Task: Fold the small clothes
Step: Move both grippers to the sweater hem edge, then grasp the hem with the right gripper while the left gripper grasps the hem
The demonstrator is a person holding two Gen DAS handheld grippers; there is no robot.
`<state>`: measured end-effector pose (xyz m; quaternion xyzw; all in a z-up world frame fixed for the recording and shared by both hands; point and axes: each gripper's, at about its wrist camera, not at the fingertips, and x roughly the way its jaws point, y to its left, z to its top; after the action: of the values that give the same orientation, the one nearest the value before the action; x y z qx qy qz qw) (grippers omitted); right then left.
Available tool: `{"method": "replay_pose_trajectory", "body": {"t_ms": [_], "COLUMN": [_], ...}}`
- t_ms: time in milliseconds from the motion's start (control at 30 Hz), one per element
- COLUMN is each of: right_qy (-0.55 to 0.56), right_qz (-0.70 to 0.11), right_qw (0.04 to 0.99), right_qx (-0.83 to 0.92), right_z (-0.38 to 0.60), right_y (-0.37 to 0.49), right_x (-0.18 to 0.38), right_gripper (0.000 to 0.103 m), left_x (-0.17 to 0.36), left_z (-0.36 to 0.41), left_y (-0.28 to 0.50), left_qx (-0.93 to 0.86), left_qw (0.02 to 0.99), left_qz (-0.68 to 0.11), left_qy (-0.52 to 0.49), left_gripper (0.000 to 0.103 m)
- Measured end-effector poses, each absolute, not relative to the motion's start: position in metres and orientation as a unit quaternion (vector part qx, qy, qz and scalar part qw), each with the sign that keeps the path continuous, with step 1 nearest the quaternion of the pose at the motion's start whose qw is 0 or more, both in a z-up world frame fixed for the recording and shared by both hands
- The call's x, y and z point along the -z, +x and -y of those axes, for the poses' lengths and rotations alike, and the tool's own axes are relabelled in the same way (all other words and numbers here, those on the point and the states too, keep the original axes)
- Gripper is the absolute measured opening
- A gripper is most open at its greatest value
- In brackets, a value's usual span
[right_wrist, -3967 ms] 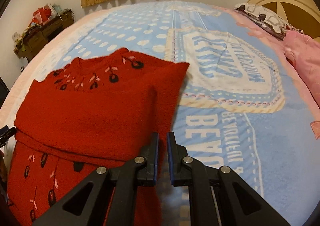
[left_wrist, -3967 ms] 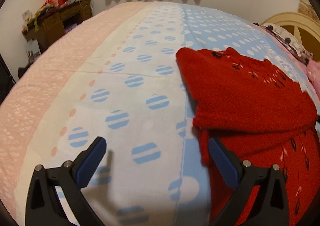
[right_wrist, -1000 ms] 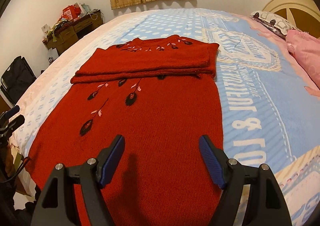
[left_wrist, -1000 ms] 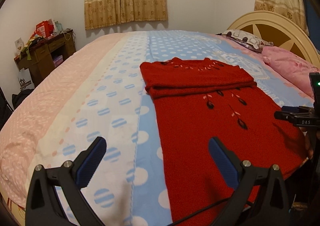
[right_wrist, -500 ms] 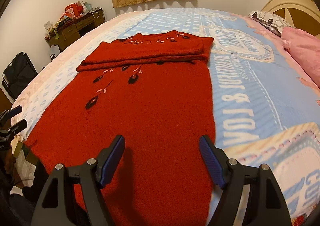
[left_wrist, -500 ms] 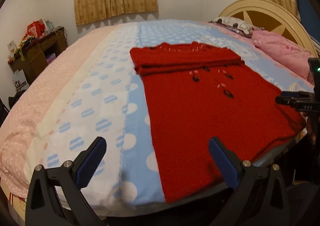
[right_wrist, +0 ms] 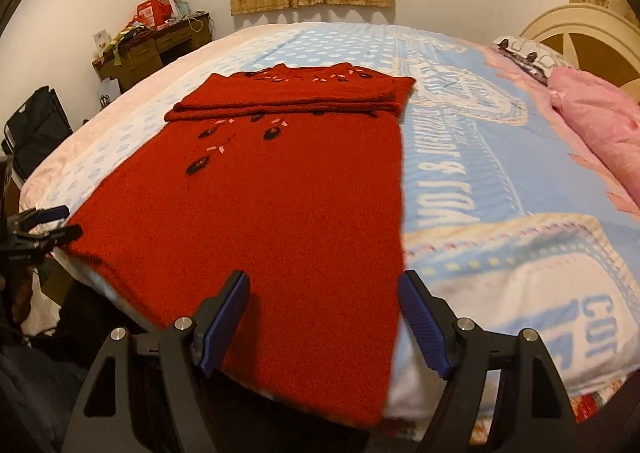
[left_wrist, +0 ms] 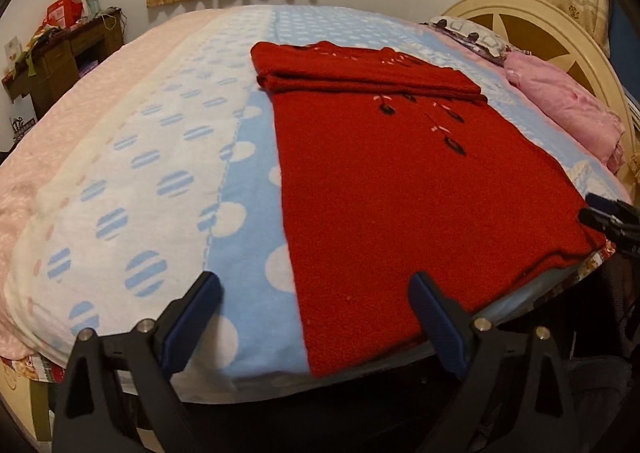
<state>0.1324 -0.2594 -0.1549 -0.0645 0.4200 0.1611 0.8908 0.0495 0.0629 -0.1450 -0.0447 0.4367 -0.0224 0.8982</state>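
A red knit sweater (left_wrist: 400,181) with dark leaf embroidery lies flat on the bed; its sleeves are folded across the chest in a band at the far end (left_wrist: 360,73). Its hem hangs over the bed's near edge. My left gripper (left_wrist: 316,317) is open and empty, just in front of the hem's left corner. My right gripper (right_wrist: 324,317) is open and empty, in front of the hem's right part of the sweater (right_wrist: 280,221). Each gripper shows at the side of the other's view, the left gripper (right_wrist: 44,225) and the right gripper (left_wrist: 608,221).
The bed carries a blue, white and pink patterned blanket (left_wrist: 152,157). A pink pillow (left_wrist: 564,105) and a cream headboard (left_wrist: 560,37) are at the right. A cluttered wooden desk (right_wrist: 156,45) and a black bag (right_wrist: 36,125) stand at the left wall.
Both grippers have pulled back from over the sweater to the bed's near edge and dropped lower. The right gripper, shut four seconds ago, stands open. The sweater lies still.
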Motion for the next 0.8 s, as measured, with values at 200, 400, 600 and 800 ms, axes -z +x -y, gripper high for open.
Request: {"method": "replay_pose_trajectory", "body": {"t_ms": [200,400,600,800], "right_qy": [-0.050,-0.040,-0.039,-0.017], "right_qz": [-0.425,-0.433,-0.431,-0.436], "right_qw": [0.891,0.885,0.883,0.882], "right_qx": [-0.148,-0.169,-0.182,-0.178], "right_z": [0.283,0.282,0.277,0.285], "right_y": [0.118,0.109,0.107,0.110], "right_x": [0.155,0.158,0.158,0.160], "right_gripper": [0.077,0.077,0.057,0.040], "left_x": [0.144,0.140,0.141,0.140], "left_z": [-0.060,-0.060,-0.060,-0.057], "left_y": [0.048,0.039,0.039,0.038], "left_qx": [0.034,0.050,0.052,0.056], "left_qw": [0.897,0.893,0.892,0.893], "left_qz": [-0.438,-0.445,-0.445,-0.444], "left_qy": [-0.046,-0.056,-0.056,-0.051], "left_gripper": [0.091,0.089,0.089,0.082]}}
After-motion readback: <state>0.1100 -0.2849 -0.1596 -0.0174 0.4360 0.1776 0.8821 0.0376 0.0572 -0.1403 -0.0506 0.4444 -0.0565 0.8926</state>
